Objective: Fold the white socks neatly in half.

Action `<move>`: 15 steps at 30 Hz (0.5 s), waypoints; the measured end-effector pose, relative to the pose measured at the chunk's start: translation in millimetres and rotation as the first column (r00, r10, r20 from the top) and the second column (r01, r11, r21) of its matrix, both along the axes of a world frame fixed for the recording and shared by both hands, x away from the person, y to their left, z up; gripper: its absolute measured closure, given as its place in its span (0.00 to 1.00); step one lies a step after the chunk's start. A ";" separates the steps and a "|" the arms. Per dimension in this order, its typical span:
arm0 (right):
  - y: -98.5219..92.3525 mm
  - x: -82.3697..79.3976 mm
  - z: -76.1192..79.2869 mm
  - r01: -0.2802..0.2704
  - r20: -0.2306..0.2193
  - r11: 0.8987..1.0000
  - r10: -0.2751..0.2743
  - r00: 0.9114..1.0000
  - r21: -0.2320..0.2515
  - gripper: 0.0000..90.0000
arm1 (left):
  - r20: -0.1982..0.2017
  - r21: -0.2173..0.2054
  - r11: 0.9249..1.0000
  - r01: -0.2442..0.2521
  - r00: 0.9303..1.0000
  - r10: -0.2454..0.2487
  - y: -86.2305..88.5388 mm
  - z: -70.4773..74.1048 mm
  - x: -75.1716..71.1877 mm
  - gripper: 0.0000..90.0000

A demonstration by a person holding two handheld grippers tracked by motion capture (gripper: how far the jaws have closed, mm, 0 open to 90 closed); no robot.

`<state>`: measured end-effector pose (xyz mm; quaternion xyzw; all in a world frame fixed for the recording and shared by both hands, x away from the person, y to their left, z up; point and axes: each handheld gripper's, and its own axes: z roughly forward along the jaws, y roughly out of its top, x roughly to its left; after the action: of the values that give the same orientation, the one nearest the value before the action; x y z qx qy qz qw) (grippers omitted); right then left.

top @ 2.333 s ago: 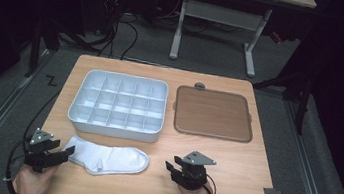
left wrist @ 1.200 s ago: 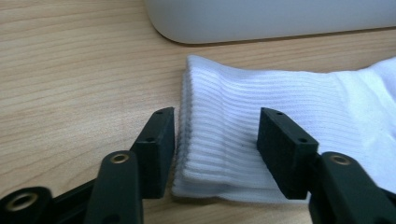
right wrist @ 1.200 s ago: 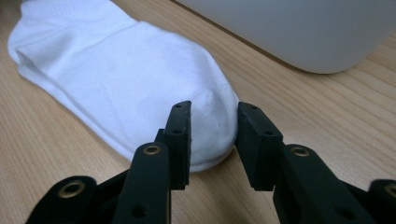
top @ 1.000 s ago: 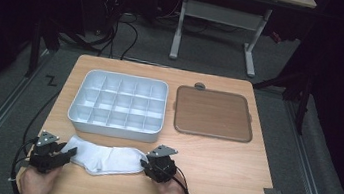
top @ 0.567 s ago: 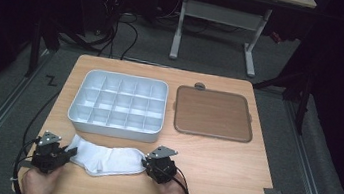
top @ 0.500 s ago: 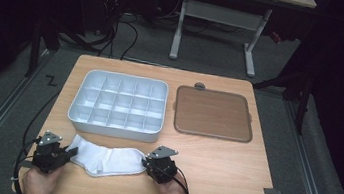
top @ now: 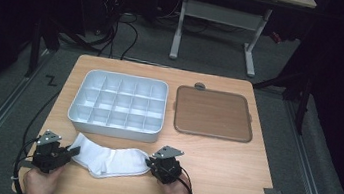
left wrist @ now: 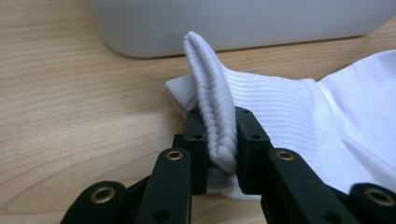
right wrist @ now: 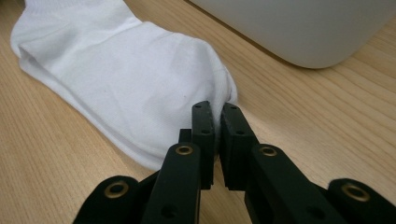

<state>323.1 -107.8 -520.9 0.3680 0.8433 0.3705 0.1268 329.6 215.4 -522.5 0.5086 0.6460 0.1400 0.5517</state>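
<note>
A white sock [top: 108,160] lies across the front of the wooden table [top: 229,180]. My left gripper [top: 72,152] is at its left end. In the left gripper view the ribbed cuff [left wrist: 212,107] stands up in a fold, pinched between the black pads of the left gripper [left wrist: 220,140], whose jaws have just been closing on it. My right gripper [top: 150,163] is at the sock's right end. In the right gripper view the right gripper [right wrist: 217,126] has its jaws almost together on a thin pinch of the sock [right wrist: 116,70], having closed within the last second.
A grey tray [top: 115,131] with several compartments stands just behind the sock, close to both grippers [left wrist: 233,18] [right wrist: 299,28]. A flat brown tray [top: 213,113] lies to its right. Bare table stretches to the right of my right hand.
The right gripper moved left from bare table to the sock's right end. Both grippers' jaws closed on the sock, which has bunched up slightly between them.
</note>
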 end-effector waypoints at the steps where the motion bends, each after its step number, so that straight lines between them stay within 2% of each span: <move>1: -1.7 -0.2 0.8 0.001 0.004 1.000 -0.001 1.000 -0.001 0.96 | 0.000 0.000 1.000 0.000 1.000 0.000 0.0 0.0 0.0 0.86; 15: -26.0 -4.0 9.6 0.033 0.015 0.999 -0.033 0.999 -0.004 0.96 | 0.036 -0.043 0.997 0.072 0.997 -0.070 -24.0 16.9 -3.4 0.86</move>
<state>319.1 -133.8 -511.4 0.3788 0.8369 0.3694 0.1402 326.2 191.4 -505.6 0.5165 0.6209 0.1147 0.5784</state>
